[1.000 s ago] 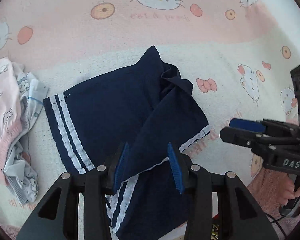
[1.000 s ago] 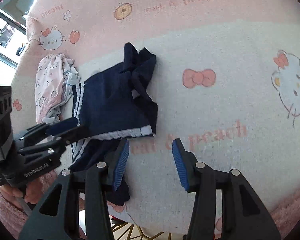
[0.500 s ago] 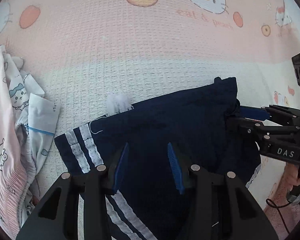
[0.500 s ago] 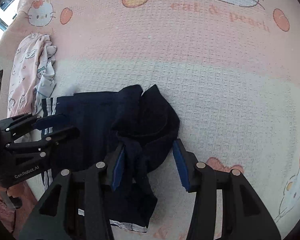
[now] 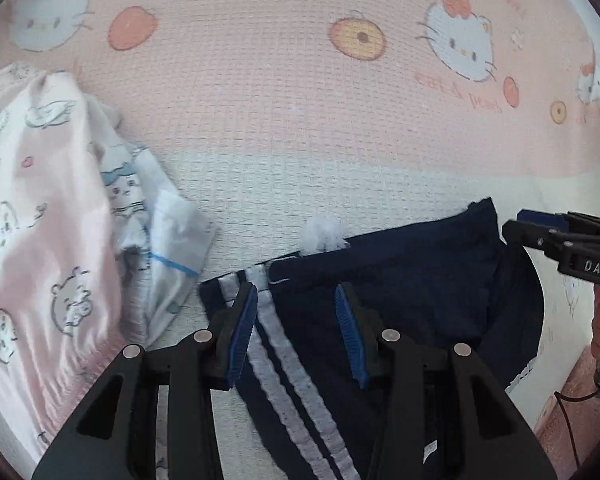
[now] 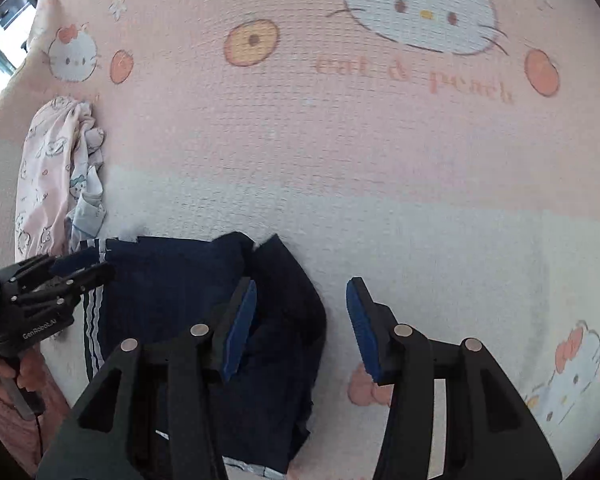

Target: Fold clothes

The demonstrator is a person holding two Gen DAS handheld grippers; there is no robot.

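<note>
My navy shorts point(image 5: 400, 292) lie partly folded on the bedspread point(image 5: 300, 120), a pink and cream waffle-textured cover printed with cartoon cats and peaches. The fabric is dark blue, with two white stripes point(image 5: 276, 344) running down the side seam and a small tuft of white lining point(image 5: 324, 234) poking out at the upper edge. In the right wrist view the right-hand part of the shorts point(image 6: 284, 292) is bunched into a raised fold, and a white-trimmed hem shows at the bottom of the frame, though blurred.

My left claw point(image 5: 296, 328) hangs released over the striped side, its blue pads spread to either side of the stripes; I cannot tell whether they touch the cloth. My right claw point(image 6: 300, 324) is also released, one pad over the bunched navy fold and the other over bare bedspread.

Toward the bedspread's left edge sits a crumpled heap of pale pink and light blue printed clothes point(image 5: 56, 240), just beside the shorts' striped end.
</note>
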